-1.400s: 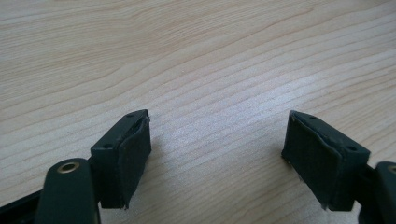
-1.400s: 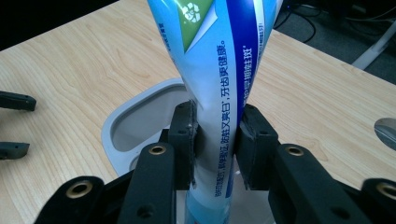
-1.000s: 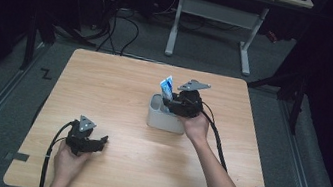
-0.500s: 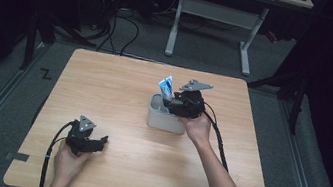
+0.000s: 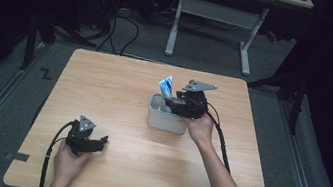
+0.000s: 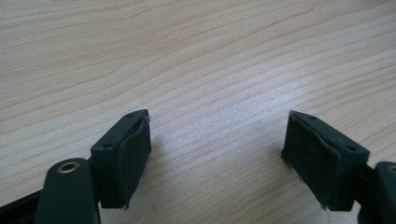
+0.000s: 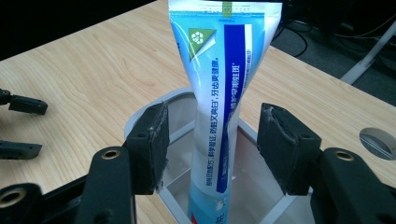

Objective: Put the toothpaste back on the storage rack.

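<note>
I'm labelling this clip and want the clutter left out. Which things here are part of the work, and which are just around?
In the job: toothpaste tube, standing in the white holder; right gripper, open around the tube.

Just around: left gripper, open over bare table; desk frame behind.

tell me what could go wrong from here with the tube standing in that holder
1. The toothpaste tube stands tall in the white holder, between the right gripper's open jaws without touching either. It may lean or topple as the gripper withdraws.
2. A jaw could catch the holder's rim and drag the holder across the table.
3. The left gripper rests open far off, too distant to steady anything.
</note>
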`<move>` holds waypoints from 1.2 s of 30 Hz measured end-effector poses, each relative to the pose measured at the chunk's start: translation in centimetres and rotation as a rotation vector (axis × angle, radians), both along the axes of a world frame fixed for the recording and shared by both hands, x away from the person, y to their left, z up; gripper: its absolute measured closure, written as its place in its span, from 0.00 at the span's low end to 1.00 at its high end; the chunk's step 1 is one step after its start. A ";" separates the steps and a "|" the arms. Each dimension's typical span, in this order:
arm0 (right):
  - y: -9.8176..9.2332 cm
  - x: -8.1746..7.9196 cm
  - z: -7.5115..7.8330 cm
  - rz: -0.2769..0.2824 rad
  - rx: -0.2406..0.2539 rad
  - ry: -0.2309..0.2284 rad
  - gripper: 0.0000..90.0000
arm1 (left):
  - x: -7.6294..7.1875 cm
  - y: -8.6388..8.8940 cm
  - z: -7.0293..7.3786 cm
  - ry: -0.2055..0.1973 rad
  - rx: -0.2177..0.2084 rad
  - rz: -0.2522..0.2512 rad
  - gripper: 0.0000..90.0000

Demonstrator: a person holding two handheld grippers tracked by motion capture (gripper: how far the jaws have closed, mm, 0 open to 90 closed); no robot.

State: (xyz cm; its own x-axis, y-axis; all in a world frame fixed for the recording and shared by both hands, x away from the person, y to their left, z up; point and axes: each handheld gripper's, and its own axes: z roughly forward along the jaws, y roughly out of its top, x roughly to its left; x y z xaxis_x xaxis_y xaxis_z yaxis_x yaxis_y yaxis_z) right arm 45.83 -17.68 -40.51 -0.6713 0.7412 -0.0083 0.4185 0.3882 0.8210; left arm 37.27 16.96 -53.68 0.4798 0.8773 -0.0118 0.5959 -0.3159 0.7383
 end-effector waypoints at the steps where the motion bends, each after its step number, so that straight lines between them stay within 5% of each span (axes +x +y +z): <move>1: 0.0 0.0 0.0 0.000 0.000 0.000 0.49 | 0.0 0.0 0.0 0.000 0.000 0.000 0.26; 36: -3.6 -1.9 1.7 -0.037 0.086 -0.041 0.49 | 0.0 0.0 0.0 -0.001 0.000 0.000 0.26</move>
